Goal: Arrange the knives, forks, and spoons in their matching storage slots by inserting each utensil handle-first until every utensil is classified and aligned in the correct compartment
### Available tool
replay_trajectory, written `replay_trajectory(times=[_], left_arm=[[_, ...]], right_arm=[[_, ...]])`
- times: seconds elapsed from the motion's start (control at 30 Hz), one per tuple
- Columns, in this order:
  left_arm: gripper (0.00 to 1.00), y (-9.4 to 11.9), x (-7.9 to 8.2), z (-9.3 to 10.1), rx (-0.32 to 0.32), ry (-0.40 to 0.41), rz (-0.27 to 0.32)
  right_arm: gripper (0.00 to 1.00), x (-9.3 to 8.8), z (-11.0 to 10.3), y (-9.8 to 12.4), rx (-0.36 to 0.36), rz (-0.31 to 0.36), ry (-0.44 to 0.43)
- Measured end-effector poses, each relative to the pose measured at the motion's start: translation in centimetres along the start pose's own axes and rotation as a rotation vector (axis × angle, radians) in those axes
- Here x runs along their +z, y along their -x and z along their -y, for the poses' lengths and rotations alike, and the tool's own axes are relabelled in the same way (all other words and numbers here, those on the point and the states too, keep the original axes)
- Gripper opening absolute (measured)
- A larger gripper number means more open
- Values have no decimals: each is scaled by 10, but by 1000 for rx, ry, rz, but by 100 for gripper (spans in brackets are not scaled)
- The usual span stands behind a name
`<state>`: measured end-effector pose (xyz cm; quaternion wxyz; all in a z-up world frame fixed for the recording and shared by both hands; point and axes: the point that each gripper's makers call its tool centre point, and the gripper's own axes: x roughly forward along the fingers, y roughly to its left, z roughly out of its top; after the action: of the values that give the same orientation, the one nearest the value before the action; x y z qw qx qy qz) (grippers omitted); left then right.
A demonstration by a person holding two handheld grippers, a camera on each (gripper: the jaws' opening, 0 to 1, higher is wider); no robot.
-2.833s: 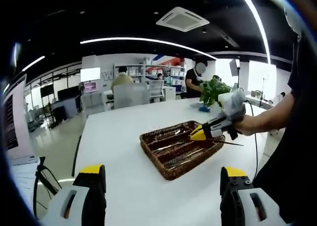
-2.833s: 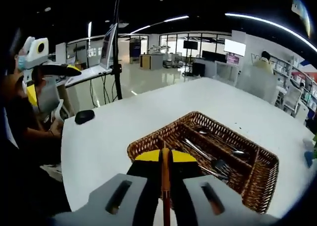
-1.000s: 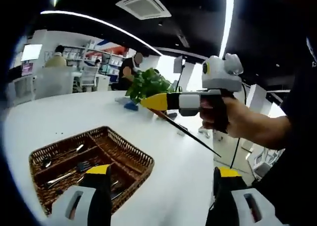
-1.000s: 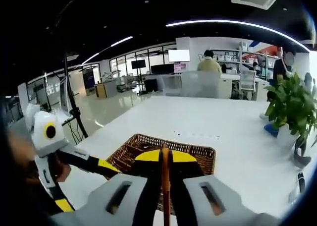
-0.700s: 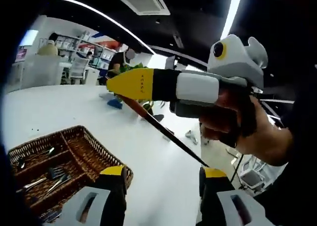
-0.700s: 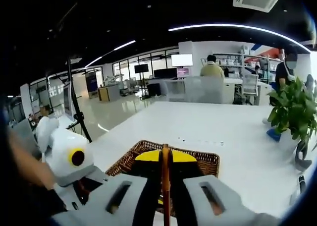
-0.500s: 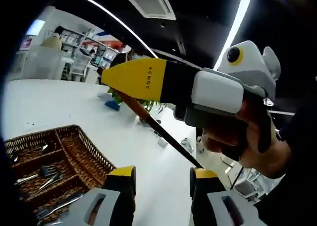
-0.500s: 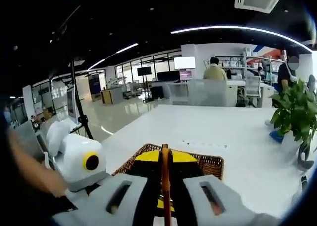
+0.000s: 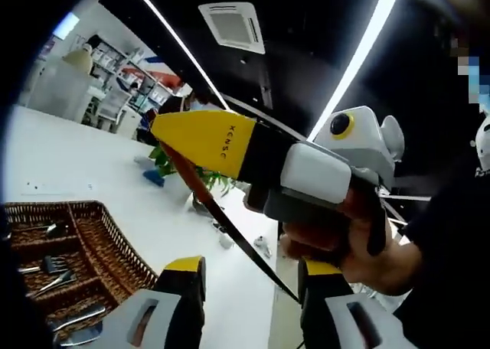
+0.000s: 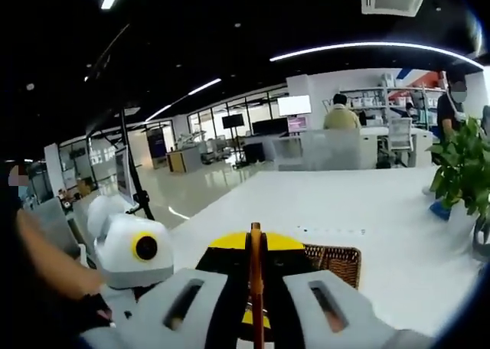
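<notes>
My right gripper [image 10: 255,240] is shut on a thin dark utensil with a brown handle [image 10: 256,295], seen edge-on between its yellow tips. In the left gripper view a hand holds that right gripper [image 9: 170,135] close in front. The utensil [image 9: 230,230] slants down from it, and its free end sits between the jaws of my left gripper [image 9: 251,276], close to the right one. The left jaws stand apart without touching it. The brown wicker tray [image 9: 103,242] lies at lower left with forks [image 9: 47,266] in a slot. Its rim [image 10: 341,259] shows behind my right gripper.
The tray rests on a large white table [image 9: 53,154]. A green potted plant [image 10: 463,173] stands at the table's far right, and small items lie near it. People sit at desks in the background. A person's arm [image 10: 46,257] is at the left.
The right gripper with the utensil has come up close to my left gripper. The utensil's free end now lies between the left jaws, which have drawn closer together.
</notes>
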<state>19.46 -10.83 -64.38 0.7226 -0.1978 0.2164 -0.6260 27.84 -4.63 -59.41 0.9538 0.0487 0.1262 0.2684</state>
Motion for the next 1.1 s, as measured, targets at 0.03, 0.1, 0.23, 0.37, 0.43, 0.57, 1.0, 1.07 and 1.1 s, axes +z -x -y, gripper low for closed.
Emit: replay_trajectory(times=[0.03, 0.1, 0.23, 0.37, 0.43, 0.57, 1.0, 1.07, 1.1], left_arm=[[39, 1, 0, 0, -2, 0, 0], [24, 3, 0, -1, 3, -2, -8], [9, 11, -7, -5, 12, -45, -48], [7, 21, -7, -9, 13, -7, -49], [6, 24, -8, -13, 37, -17, -57], [4, 35, -6, -29, 111, -54, -66], [2, 92, -4, -47, 229, -277, -221], [2, 97, -4, -46, 226, -308, -256], [2, 98, -5, -46, 223, -322, -273]], right_arm=[[2, 0, -1, 0, 1, -1, 1], [2, 0, -4, -1, 17, -6, 2], [2, 2, -7, 1, 45, -6, 2], [2, 7, -9, 4, 71, 6, -28], [2, 9, -11, 4, 80, 8, -29], [3, 17, -18, 4, 112, 17, -35], [2, 6, -20, 22, 281, -47, -92], [3, 6, -19, 23, 288, -48, -67], [3, 6, -22, 24, 318, -52, -71]])
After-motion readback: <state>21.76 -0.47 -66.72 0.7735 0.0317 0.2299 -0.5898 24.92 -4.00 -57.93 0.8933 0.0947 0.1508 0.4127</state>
